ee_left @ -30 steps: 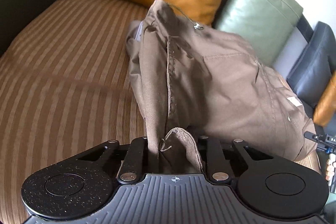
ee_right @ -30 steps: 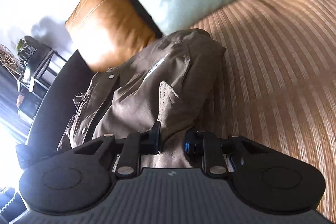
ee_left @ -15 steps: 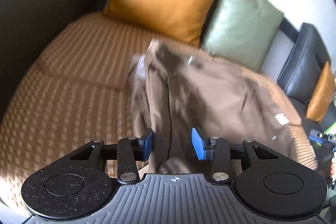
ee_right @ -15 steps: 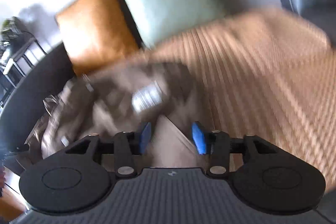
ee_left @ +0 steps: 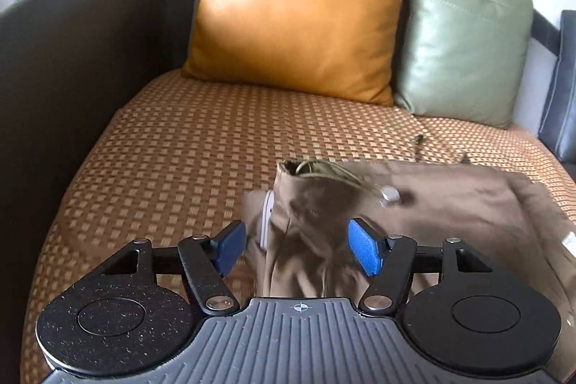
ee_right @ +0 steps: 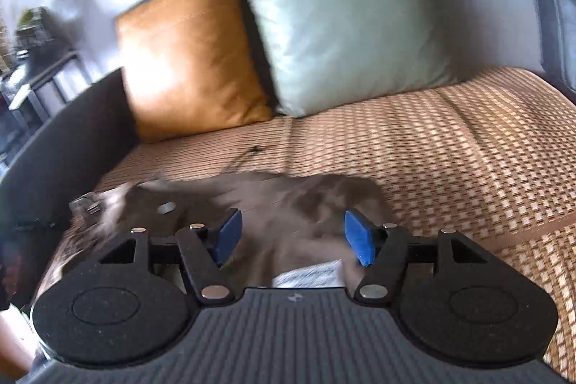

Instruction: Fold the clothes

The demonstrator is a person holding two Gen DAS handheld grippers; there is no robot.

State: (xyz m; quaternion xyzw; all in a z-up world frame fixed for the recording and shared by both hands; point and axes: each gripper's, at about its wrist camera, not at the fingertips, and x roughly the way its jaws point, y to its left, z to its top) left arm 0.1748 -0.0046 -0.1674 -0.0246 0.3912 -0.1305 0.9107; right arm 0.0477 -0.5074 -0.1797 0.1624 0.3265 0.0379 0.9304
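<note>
Lying in a blurred, rumpled heap on the sofa seat [ee_left: 172, 146], the brown garment [ee_left: 450, 204] sits near the seat's front edge, well apart from the cushions at the back. Its cloth looks like matte cotton twill with stitched seams; one end stands up as a folded, open tube [ee_left: 306, 175], and a small round metal snap [ee_left: 390, 194] shows beside it. A white printed label [ee_right: 309, 276] shows at the garment's near edge in the right wrist view. A thin dark cord [ee_left: 417, 141] trails from it onto the weave.

The left gripper [ee_left: 298, 247] has its jaws opening, the blue ribbed pads [ee_left: 363, 249] standing clear on either side of the raised fold; cloth is between them but neither pad presses on it. The right gripper [ee_right: 293, 238] is likewise opening, with blurred brown cloth between its blue pads [ee_right: 358, 240] and no grip on it. Both bodies are black, speckled plastic with round discs and a ribbed grey plate.

The seat is covered in a woven mat of tan and cream checks, basket-like in texture, with a seam across it. Against the back lean two plump, glossy leather-like cushions with stitched lines: an orange one [ee_left: 298, 6] and a sage green one [ee_left: 464, 38], touching each other. A dark, smooth, rounded armrest [ee_left: 72, 60] bounds the seat's left edge.
</note>
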